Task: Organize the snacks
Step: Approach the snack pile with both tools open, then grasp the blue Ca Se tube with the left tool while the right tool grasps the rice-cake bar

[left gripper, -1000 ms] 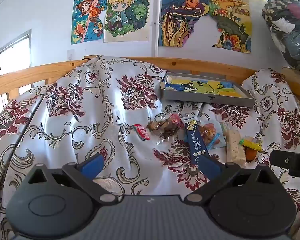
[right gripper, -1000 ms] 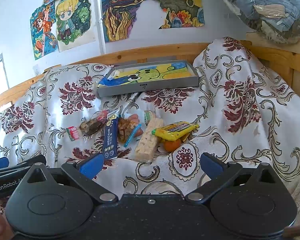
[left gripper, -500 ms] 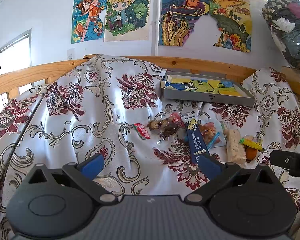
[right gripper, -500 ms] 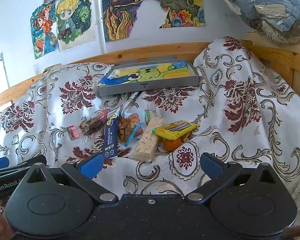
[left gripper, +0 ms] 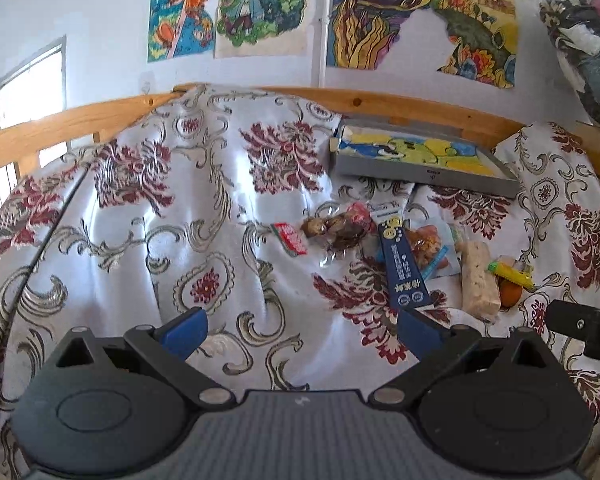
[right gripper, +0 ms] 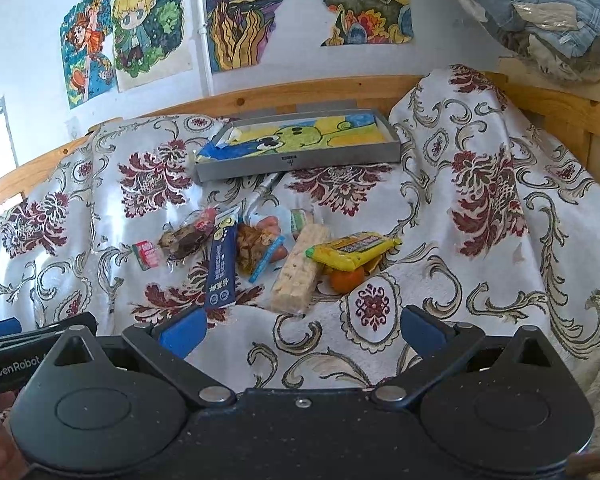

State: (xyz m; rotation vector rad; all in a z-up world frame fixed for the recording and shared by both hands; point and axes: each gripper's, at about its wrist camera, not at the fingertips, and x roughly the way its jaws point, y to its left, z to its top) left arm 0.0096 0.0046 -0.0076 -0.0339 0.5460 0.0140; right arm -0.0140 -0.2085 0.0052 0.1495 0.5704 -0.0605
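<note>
Several snacks lie in a row on the flowered cloth: a small red packet (right gripper: pixel 147 255), a clear pack of brown sweets (right gripper: pixel 188 236), a long dark blue packet (right gripper: pixel 221 266), a clear bag of orange snacks (right gripper: pixel 262 246), a pale puffed-rice bar (right gripper: pixel 298 270), a yellow wrapper (right gripper: pixel 352 249) and an orange fruit (right gripper: pixel 346 281). Behind them rests a grey tray (right gripper: pixel 296 160) lined with a yellow-green drawing. My right gripper (right gripper: pixel 302 330) hovers open just in front of the rice bar. My left gripper (left gripper: pixel 300 330) is open too, its right finger close to the blue packet (left gripper: pixel 404 270). Neither holds anything.
A wooden rail (right gripper: pixel 284 94) runs behind the cloth, with drawings (right gripper: pixel 148 28) taped on the wall above. A bundle of bagged clothes (right gripper: pixel 548 8) sits at the upper right. The cloth rises in a hump (right gripper: pixel 480 152) to the right of the snacks.
Both views have crept slightly towards the snacks; both grippers stayed open and no snack has moved.
</note>
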